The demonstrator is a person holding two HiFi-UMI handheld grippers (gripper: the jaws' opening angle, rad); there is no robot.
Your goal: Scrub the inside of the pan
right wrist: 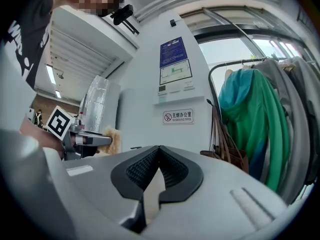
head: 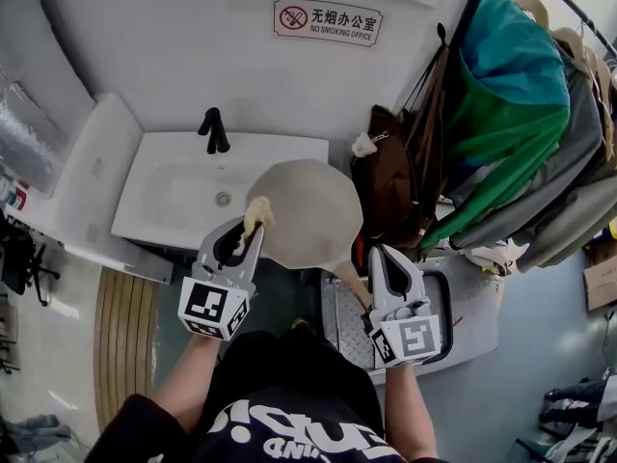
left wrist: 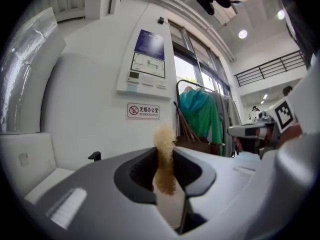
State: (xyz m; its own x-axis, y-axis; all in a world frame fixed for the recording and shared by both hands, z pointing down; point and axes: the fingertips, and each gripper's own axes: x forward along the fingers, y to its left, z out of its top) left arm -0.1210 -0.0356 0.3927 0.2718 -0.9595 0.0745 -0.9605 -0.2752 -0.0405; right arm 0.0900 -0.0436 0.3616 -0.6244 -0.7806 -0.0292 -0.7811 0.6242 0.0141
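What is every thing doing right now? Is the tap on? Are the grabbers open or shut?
Pan: held up in the air, tilted, in front of the sink.
Scrubber: pinched, right beside the pan's edge.
Left gripper: shut on the scrubber.
Right gripper: shut on the pan.
Tap: off, no water running.
Sink: nothing in it.
Clothes: hanging up.

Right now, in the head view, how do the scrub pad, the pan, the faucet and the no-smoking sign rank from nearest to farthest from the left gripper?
1. scrub pad, clamped in the left gripper.
2. pan, just right of it.
3. faucet, ahead by the wall, and no-smoking sign, on the wall above it: too close to call.
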